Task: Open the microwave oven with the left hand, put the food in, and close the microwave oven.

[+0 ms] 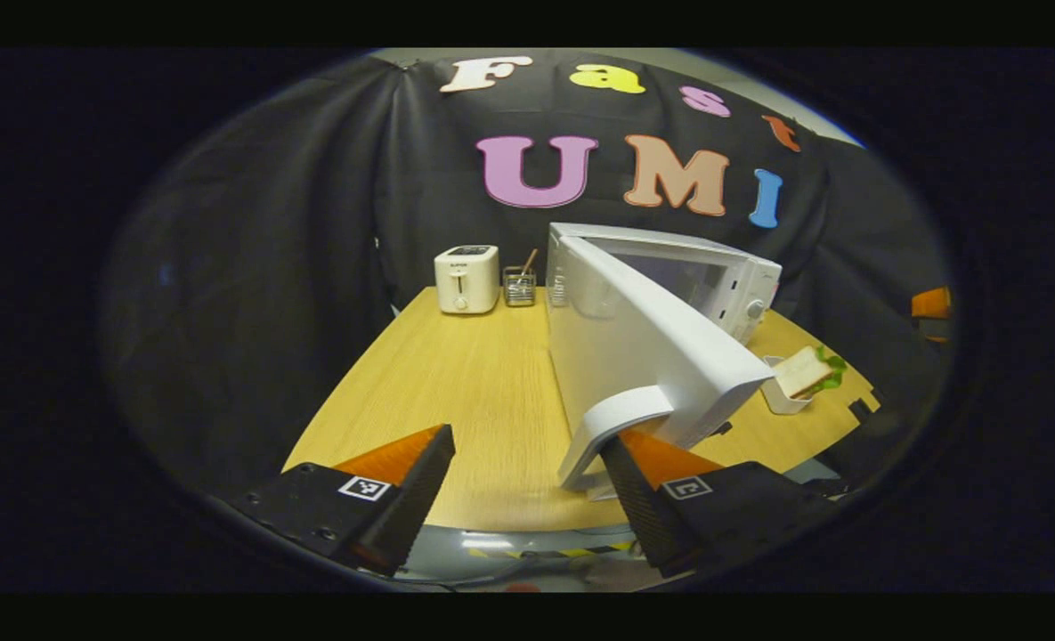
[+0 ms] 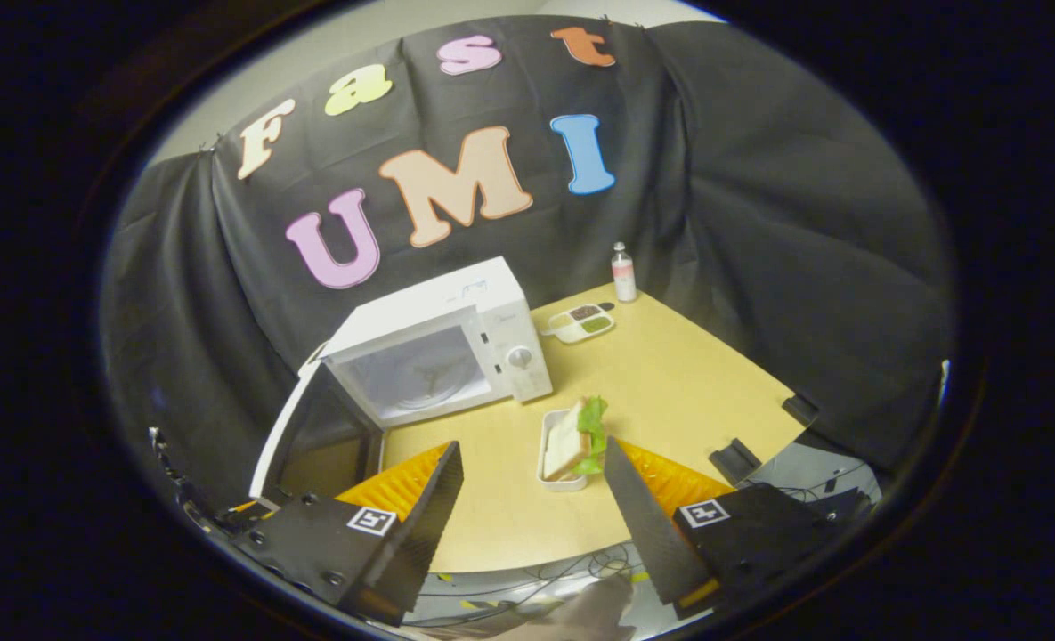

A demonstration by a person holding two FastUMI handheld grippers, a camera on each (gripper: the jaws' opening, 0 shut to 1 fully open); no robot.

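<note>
The white microwave (image 1: 732,280) stands on the wooden table (image 1: 456,392) with its door (image 1: 634,347) swung wide open toward me. My left gripper (image 1: 527,485) is open at the table's front edge; its right finger touches the door handle (image 1: 612,427), and nothing lies between the fingers. The sandwich (image 1: 803,372) with lettuce sits in a small white tray to the right of the microwave. In the right gripper view the microwave (image 2: 438,343) shows its empty cavity and its open door (image 2: 313,436). My right gripper (image 2: 536,503) hangs open just short of the sandwich (image 2: 572,436).
A white toaster (image 1: 466,278) and a glass holder (image 1: 519,287) stand at the table's back left. A small bottle (image 2: 623,271) and a dish of sauces (image 2: 580,322) sit behind the microwave's right side. Two black clamps (image 2: 736,458) grip the table's right edge.
</note>
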